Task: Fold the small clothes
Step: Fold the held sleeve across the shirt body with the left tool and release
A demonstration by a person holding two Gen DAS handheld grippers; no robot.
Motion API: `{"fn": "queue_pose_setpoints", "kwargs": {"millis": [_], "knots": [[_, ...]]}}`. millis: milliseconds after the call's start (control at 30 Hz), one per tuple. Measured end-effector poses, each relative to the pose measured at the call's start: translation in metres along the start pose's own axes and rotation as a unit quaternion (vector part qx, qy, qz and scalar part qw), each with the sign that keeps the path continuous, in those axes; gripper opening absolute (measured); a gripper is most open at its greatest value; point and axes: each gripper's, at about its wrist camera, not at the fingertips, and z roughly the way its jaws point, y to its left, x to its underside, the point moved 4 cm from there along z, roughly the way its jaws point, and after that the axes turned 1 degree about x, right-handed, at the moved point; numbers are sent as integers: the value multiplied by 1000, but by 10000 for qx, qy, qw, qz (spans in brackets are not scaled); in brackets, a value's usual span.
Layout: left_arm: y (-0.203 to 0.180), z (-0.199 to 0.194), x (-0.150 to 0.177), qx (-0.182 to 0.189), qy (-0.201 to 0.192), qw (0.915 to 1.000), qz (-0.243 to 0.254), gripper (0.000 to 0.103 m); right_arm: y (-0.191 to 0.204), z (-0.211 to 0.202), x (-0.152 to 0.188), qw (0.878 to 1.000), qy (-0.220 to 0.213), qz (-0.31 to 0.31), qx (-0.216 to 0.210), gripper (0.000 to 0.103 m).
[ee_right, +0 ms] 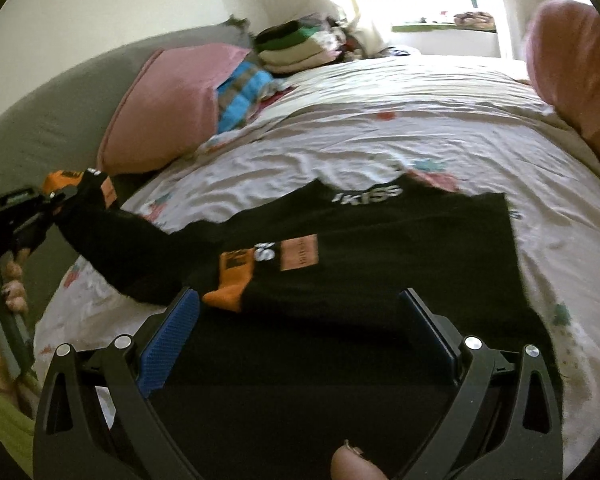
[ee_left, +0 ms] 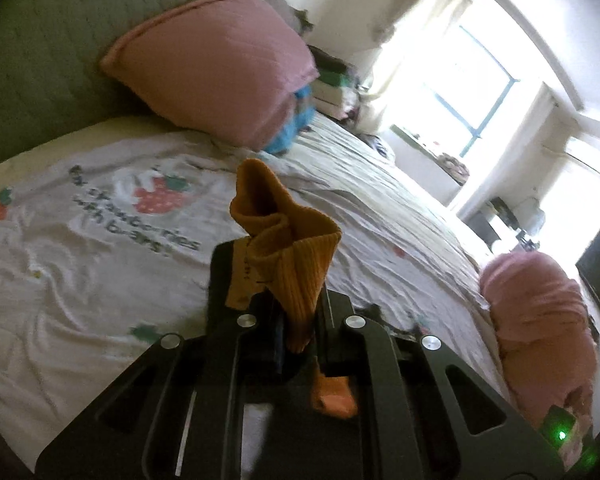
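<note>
A black top (ee_right: 360, 248) with orange cuffs and white lettering lies spread on the strawberry-print bedsheet (ee_left: 100, 248). My left gripper (ee_left: 278, 280) is shut on one orange ribbed cuff (ee_left: 288, 236), which bunches up above its fingers. In the right wrist view that left gripper (ee_right: 50, 200) is at the far left and holds the cuff (ee_right: 66, 182) up, so the black sleeve (ee_right: 132, 248) stretches from the top up to it. The other orange cuff (ee_right: 232, 280) rests on the top's front. My right gripper (ee_right: 300, 300) hovers open just over the near part of the top, its blue pads (ee_right: 168, 344) wide apart.
A pink pillow (ee_left: 216, 64) leans on the grey headboard (ee_left: 40, 40), with a blue striped cloth (ee_right: 240, 96) beside it. Folded clothes (ee_right: 296, 48) are stacked at the far bedside. A pink bundle (ee_left: 540, 312) lies near the bed's foot. A person's hand (ee_right: 12, 280) grips the left handle.
</note>
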Motion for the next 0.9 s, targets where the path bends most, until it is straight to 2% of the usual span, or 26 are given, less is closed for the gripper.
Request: {"fn": "queue_pose_setpoints", "kwargs": {"millis": [500,633,900], "knots": [[-81,17,30,660,370,9956,547,5,-61,-39,-4,9972,-401,591,201,98],[-94,26,43,859,582,9925,650,5,-73,-45,-4,9960,-461,713,264,98],[-114,52,80,985,1077,9844,980,5,-97,-53,-2,9929,-524,959,466,98]]}}
